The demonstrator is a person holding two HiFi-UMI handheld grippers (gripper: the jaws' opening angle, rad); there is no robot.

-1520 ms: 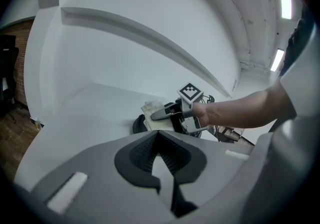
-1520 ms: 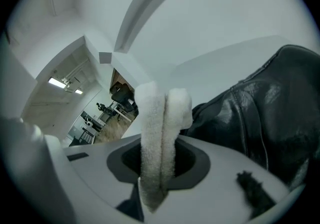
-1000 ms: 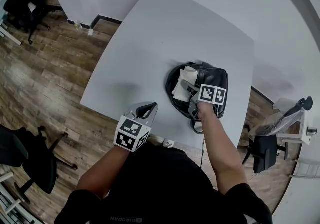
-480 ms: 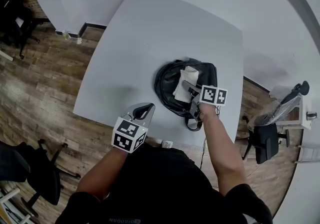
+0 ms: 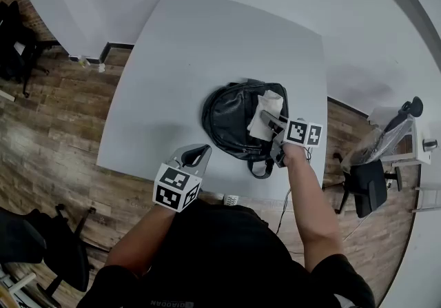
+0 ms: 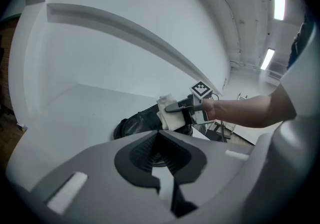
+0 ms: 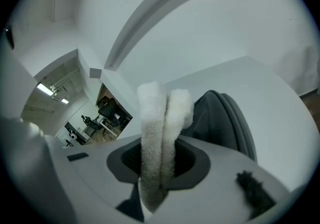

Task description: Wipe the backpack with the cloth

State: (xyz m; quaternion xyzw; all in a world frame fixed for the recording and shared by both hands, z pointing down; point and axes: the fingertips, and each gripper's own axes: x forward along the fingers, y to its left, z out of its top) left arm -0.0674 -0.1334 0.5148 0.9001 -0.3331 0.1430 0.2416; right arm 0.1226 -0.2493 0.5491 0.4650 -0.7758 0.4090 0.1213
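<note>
White table (image 5: 186, 45) fills the middle of my head view, with wood floor (image 5: 48, 114) around it. On it lies the black backpack (image 5: 231, 120), flat, close to the table's near edge and toward its right side; a strap loop curls off the backpack's near end. The white cloth (image 5: 267, 108) sits on the backpack's right part, folded and bunched. My right gripper (image 5: 267, 118) is clenched on that cloth: in the right gripper view two fluffy plies stand pinched between the jaws, with the backpack's dark bulge just behind them to the right. Whether the cloth presses on the backpack or rides just above it, I cannot tell. My left gripper (image 5: 195, 156) hangs left of the backpack and nearer to me, apart from it, over the table's near edge. Its jaws are closed together with nothing between them, and they look across at the backpack. Right of the backpack, off the table, stands a black chair (image 5: 365, 186).
</note>
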